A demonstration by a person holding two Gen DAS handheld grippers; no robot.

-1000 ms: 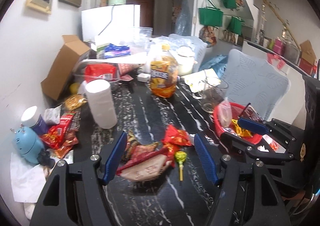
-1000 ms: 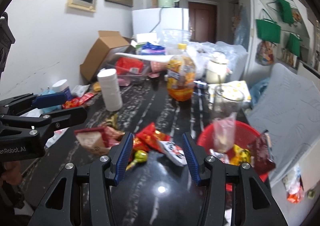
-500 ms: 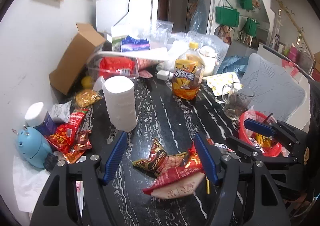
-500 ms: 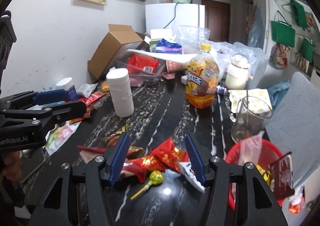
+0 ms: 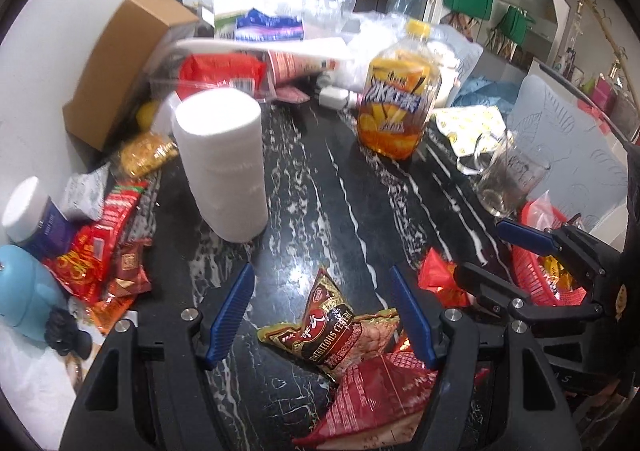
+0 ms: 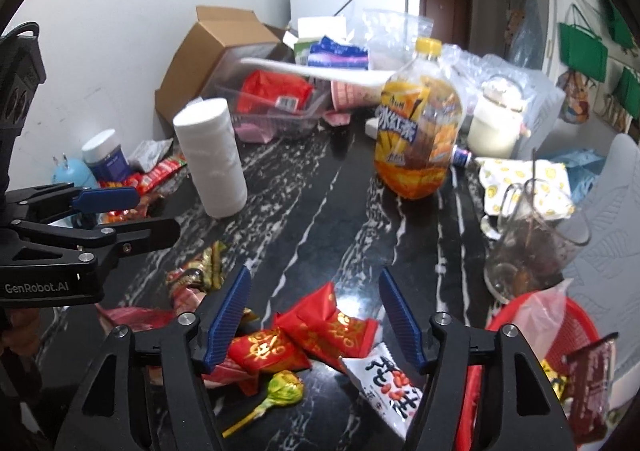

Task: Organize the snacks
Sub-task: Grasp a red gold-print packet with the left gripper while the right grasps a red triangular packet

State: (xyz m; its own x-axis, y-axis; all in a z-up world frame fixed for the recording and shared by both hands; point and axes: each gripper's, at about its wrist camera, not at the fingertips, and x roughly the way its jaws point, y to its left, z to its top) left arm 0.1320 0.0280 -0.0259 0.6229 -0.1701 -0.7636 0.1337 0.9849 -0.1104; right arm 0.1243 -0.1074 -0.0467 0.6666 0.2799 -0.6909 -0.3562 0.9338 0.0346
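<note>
Now reaching for the next snack; both grippers over the pile on the dark table [image 5: 352, 211]; left gripper [image 5: 322, 309] apart, empty, astride a brown-and-gold packet [image 5: 324, 335]; right gripper [image 6: 314, 317] just widened, nothing clamped, red packets [image 6: 324, 327] lying between its fingers; next, probably: lower, close on one packet, carry to the red basket [image 6: 576, 327] at right; packets crinkly, glossy, overlapping.

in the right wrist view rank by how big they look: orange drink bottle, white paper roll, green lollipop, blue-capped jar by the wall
1. Orange drink bottle
2. White paper roll, a bit smaller
3. Blue-capped jar
4. Green lollipop

The lollipop lies nearest the camera and the jar farther off, so the order of the last two is unsure.
</note>
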